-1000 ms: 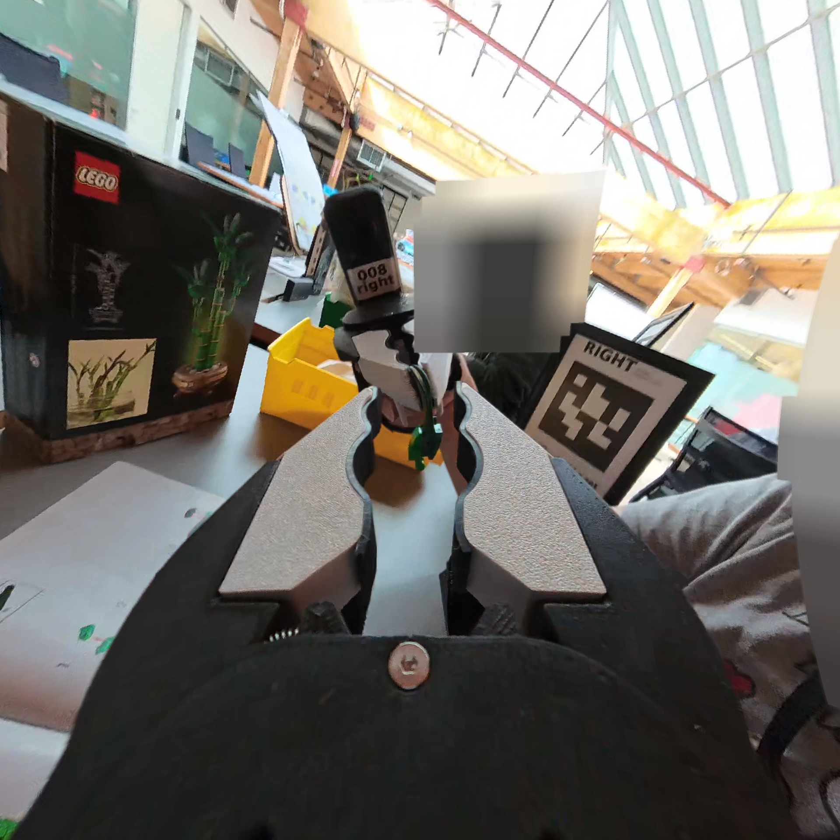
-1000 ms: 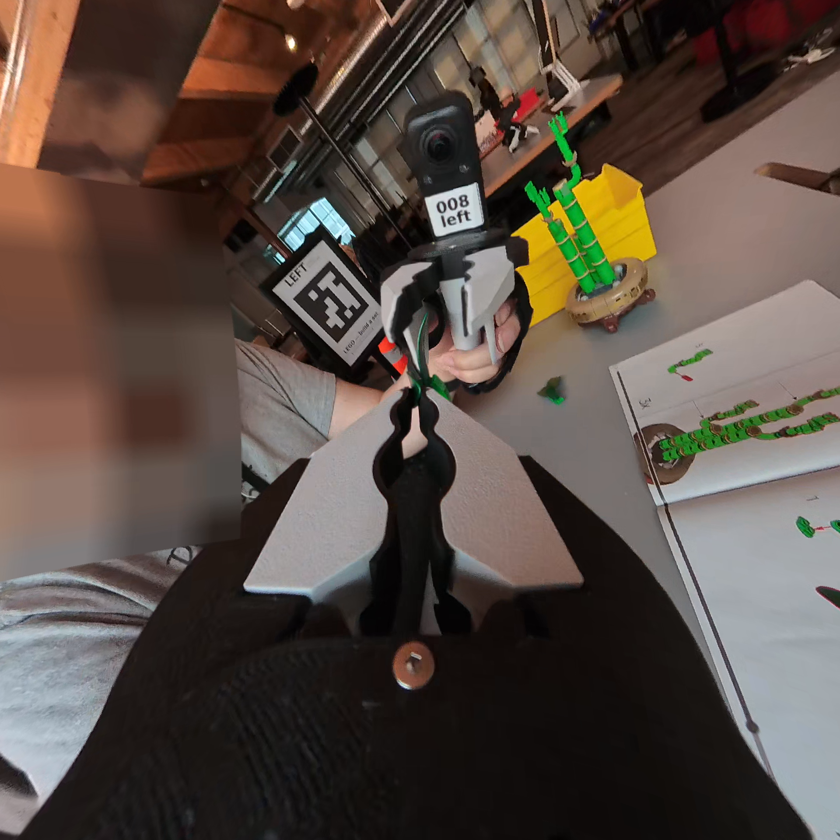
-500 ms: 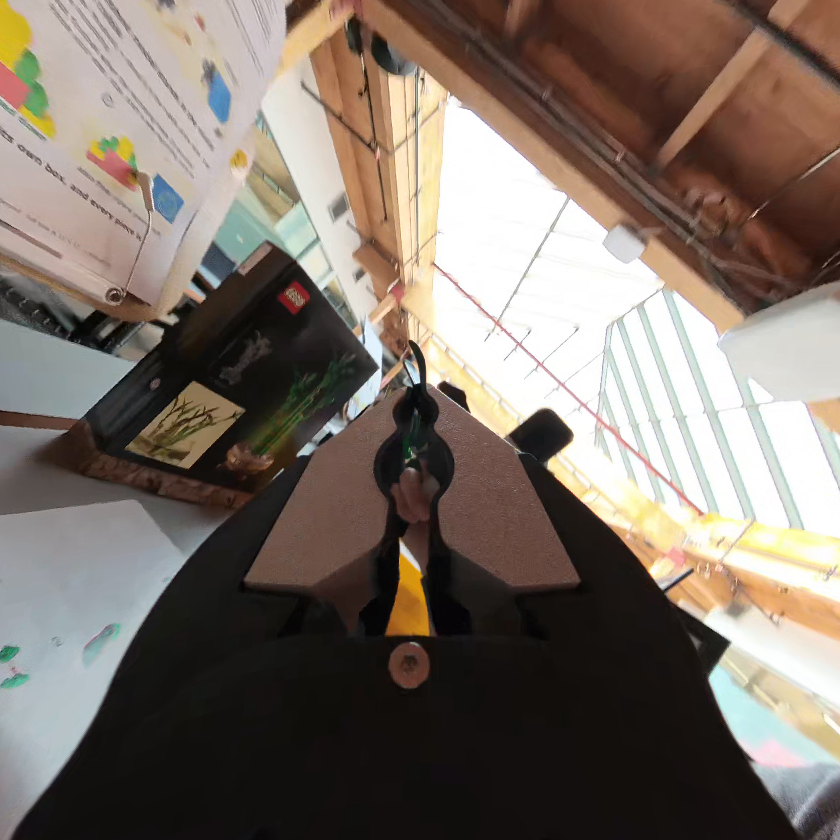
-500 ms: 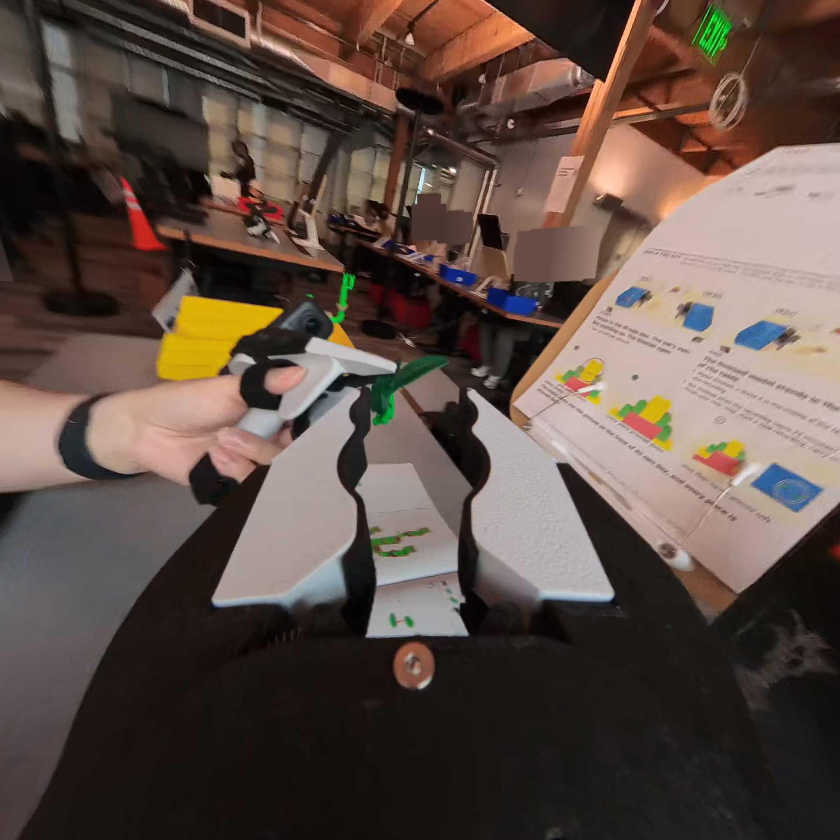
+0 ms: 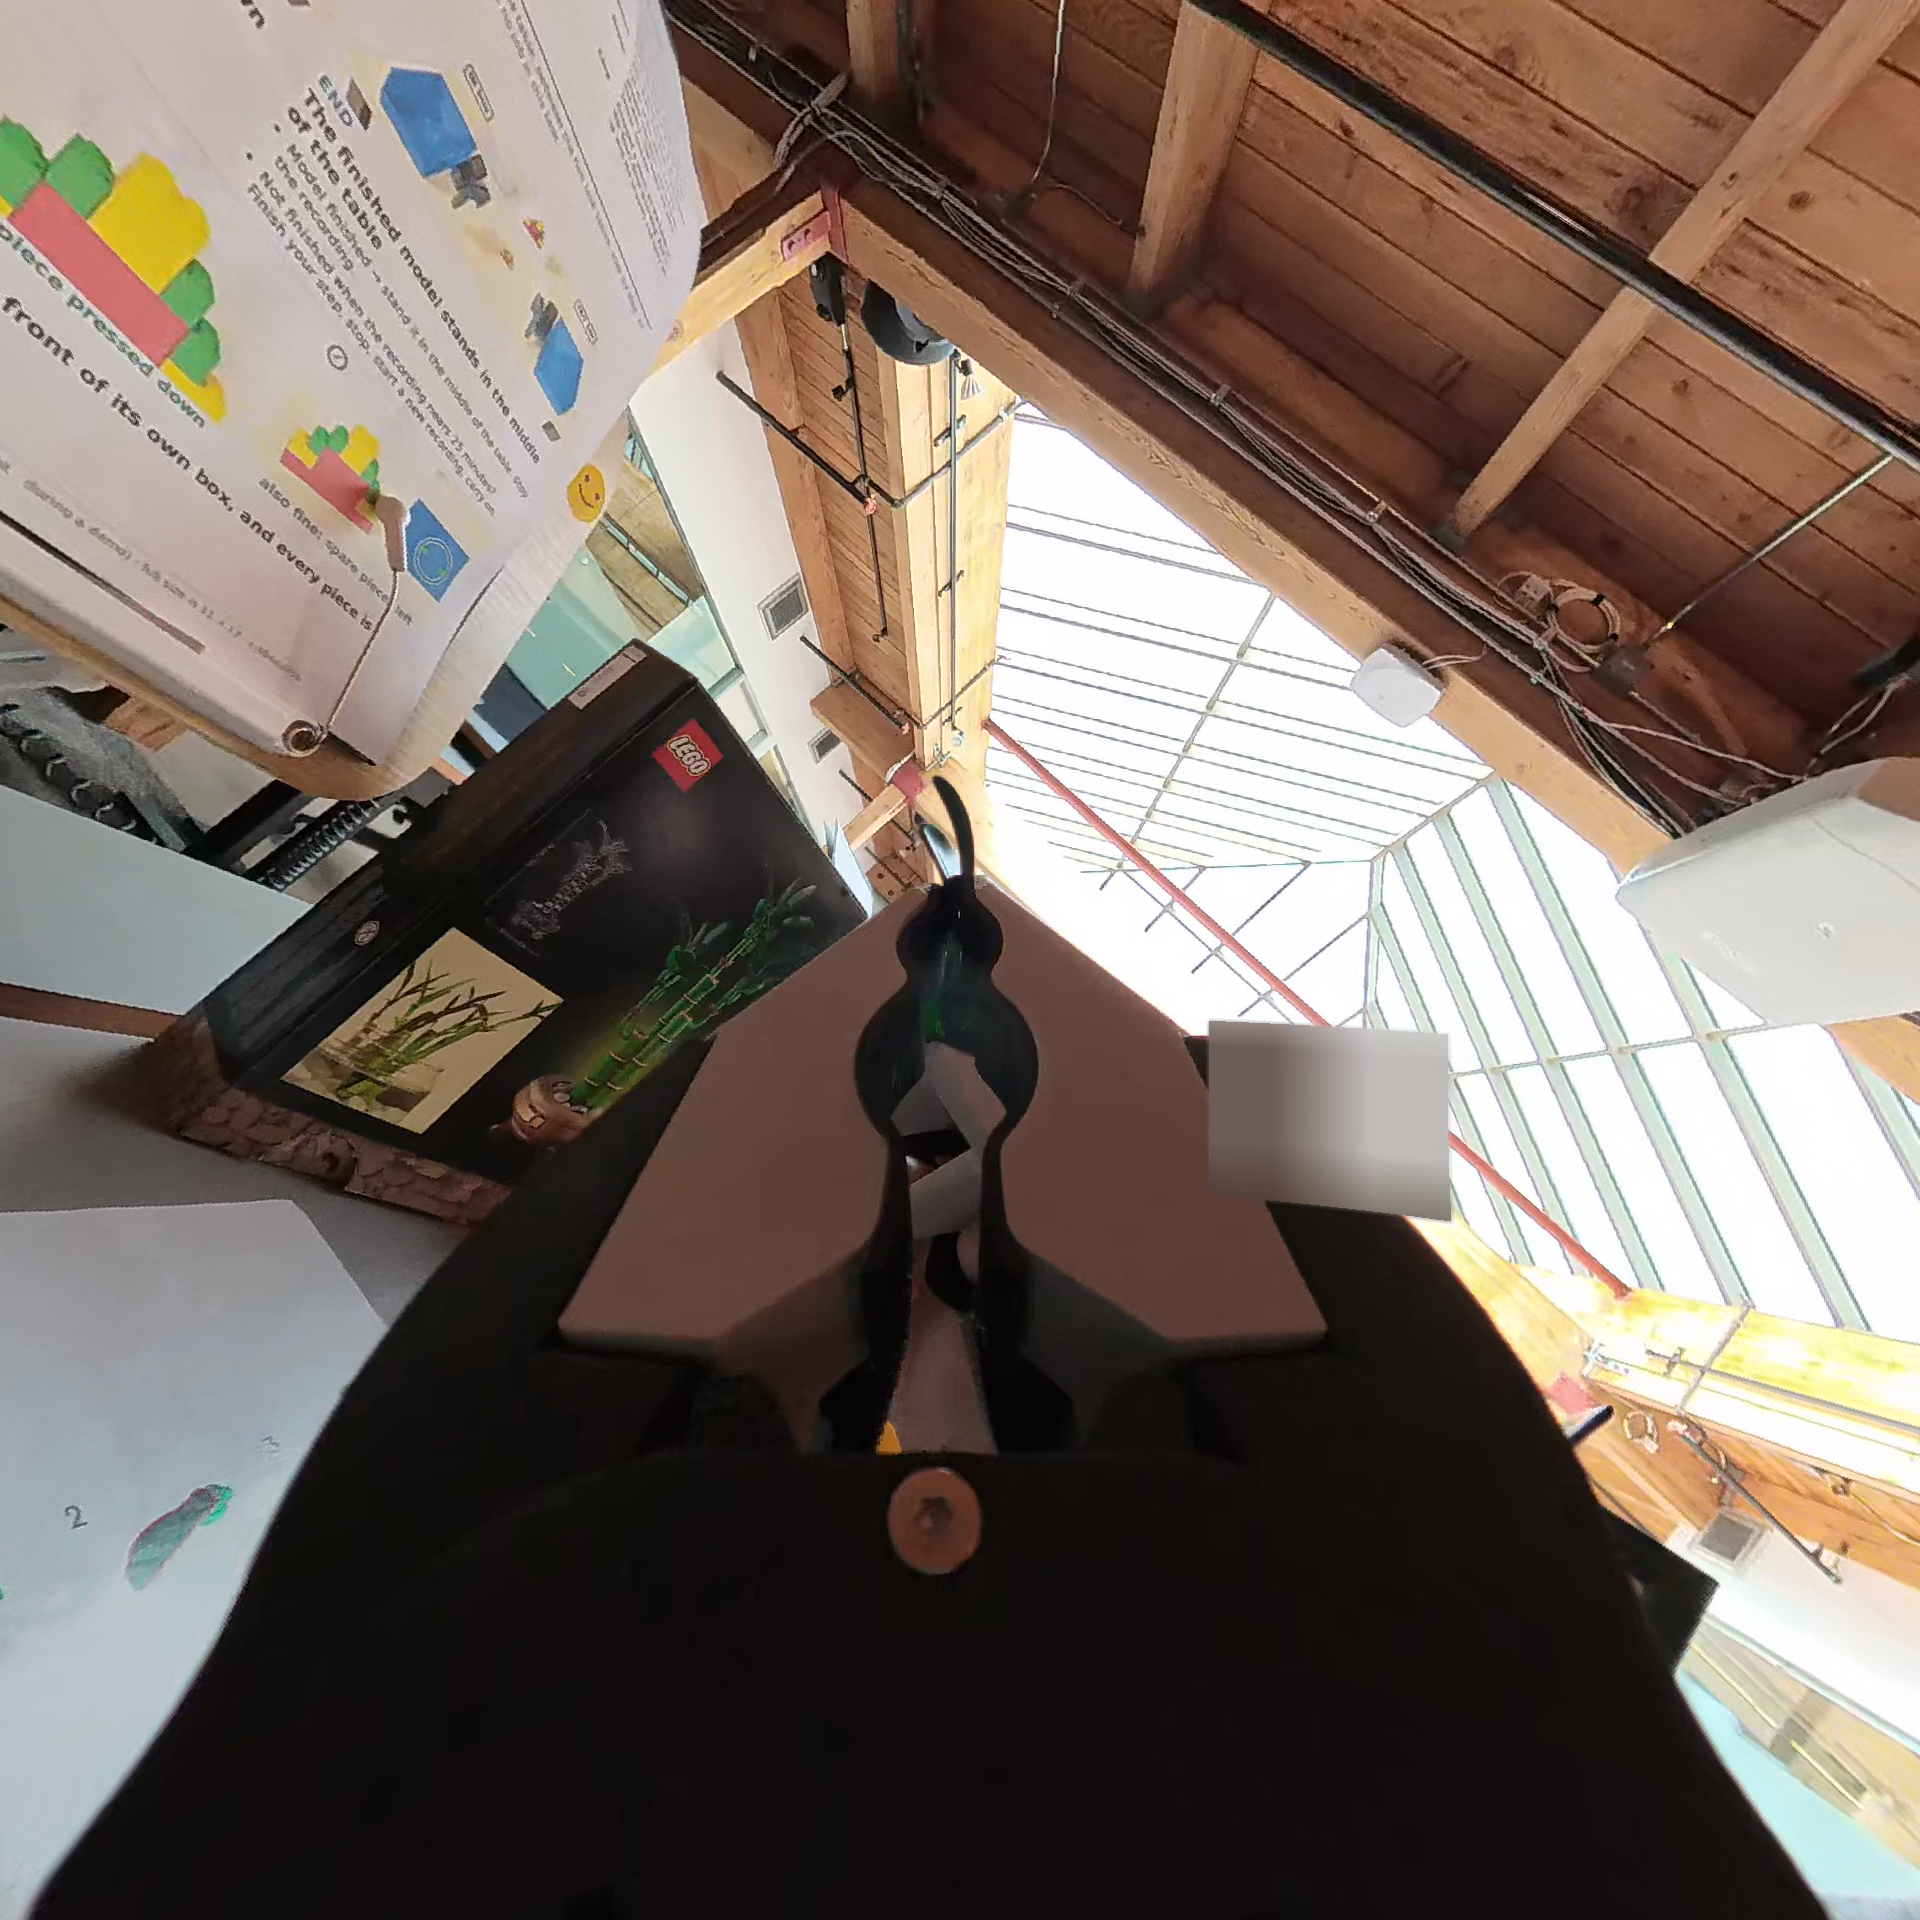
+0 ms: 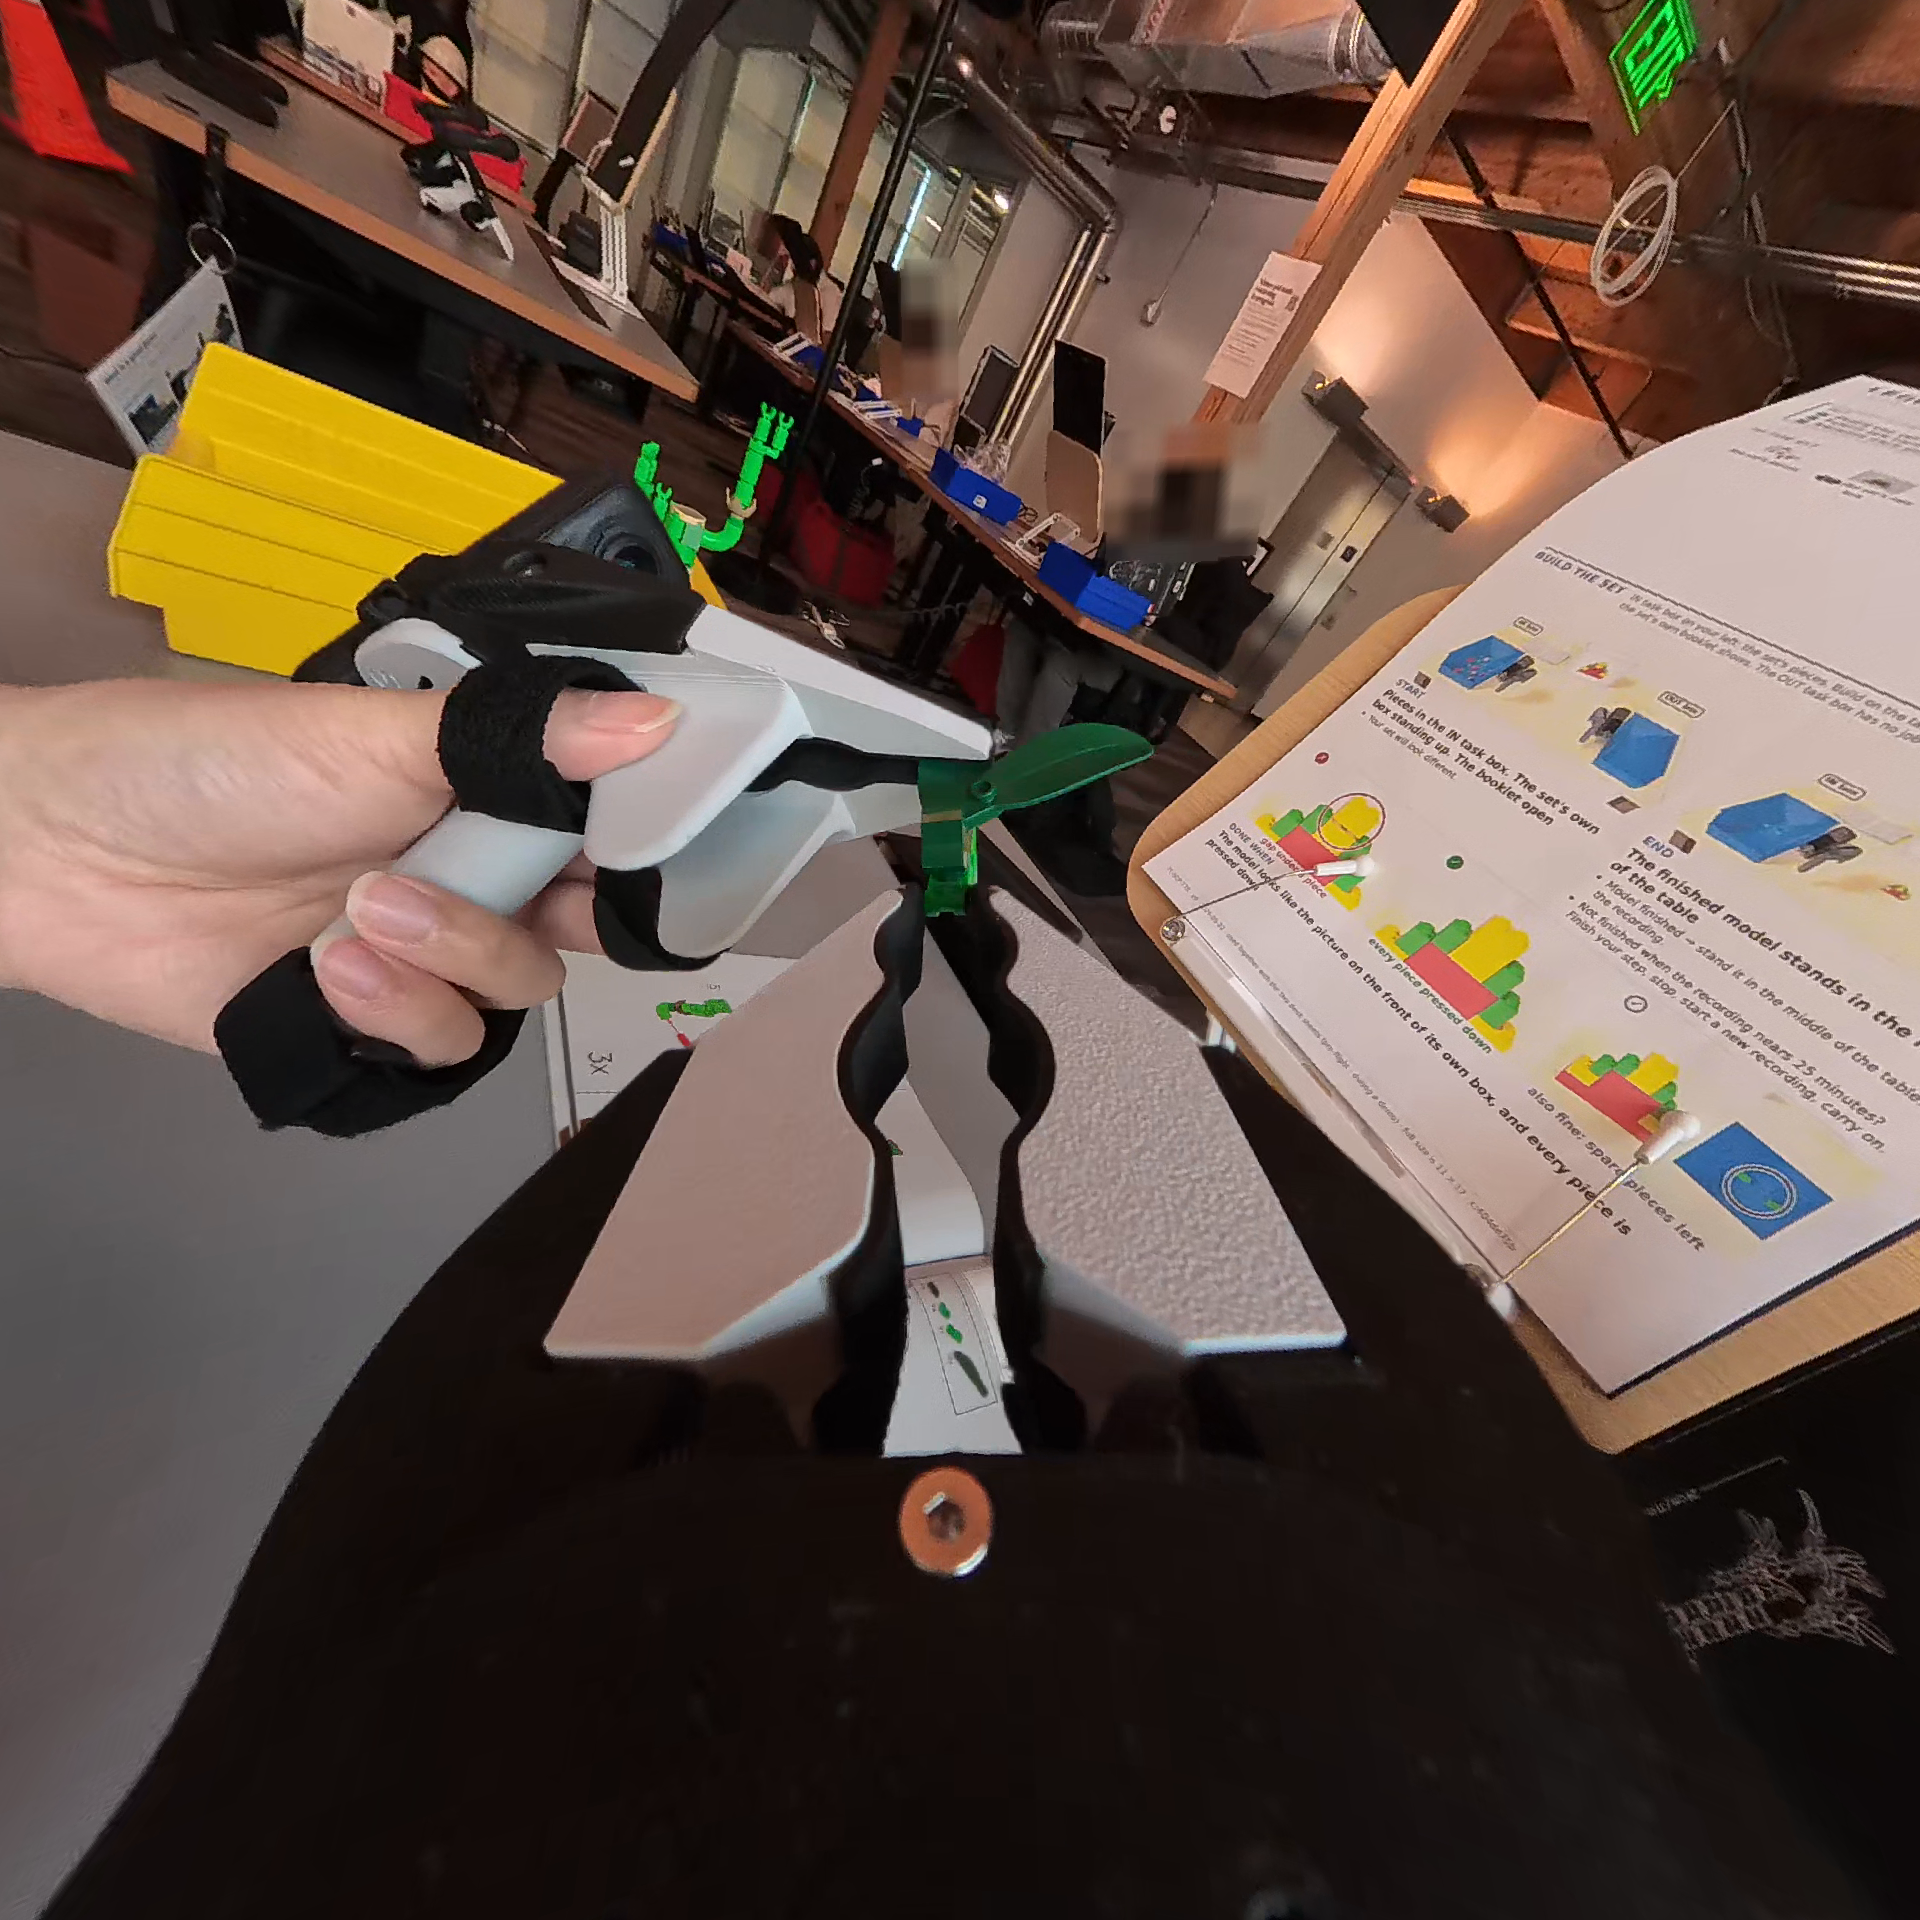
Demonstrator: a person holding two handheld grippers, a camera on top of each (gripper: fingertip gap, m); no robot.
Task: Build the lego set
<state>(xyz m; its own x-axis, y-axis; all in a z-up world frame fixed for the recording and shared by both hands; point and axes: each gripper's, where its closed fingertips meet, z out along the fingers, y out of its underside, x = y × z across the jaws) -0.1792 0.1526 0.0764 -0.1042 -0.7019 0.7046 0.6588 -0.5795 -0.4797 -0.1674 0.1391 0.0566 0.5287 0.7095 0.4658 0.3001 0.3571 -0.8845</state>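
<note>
My left gripper (image 5: 951,906) is shut on a small green leaf piece (image 5: 957,831), whose dark tip sticks up past the jaws. In the right wrist view the same gripper (image 6: 961,774), held by a hand (image 6: 208,831), comes in from the left with the leaf piece (image 6: 1039,769) at its tips. My right gripper (image 6: 951,916) sits just below it. Its jaws are a narrow gap apart, with the piece's light green lower end (image 6: 945,888) between the tips. The partly built bamboo model (image 6: 717,509) stands behind the left gripper.
A yellow bin (image 6: 312,520) stands at the back left of the grey table (image 6: 208,1299). The open booklet (image 6: 665,1029) lies under the grippers. An instruction board (image 6: 1610,935) leans at the right. The black set box (image 5: 520,987) stands beyond the booklet (image 5: 156,1403). The grippers are tip to tip, or close to it.
The left gripper shut on the leaf piece and tilted upward with it. The right gripper let go, opened wide, then narrowed its jaws around the piece's lower end.
</note>
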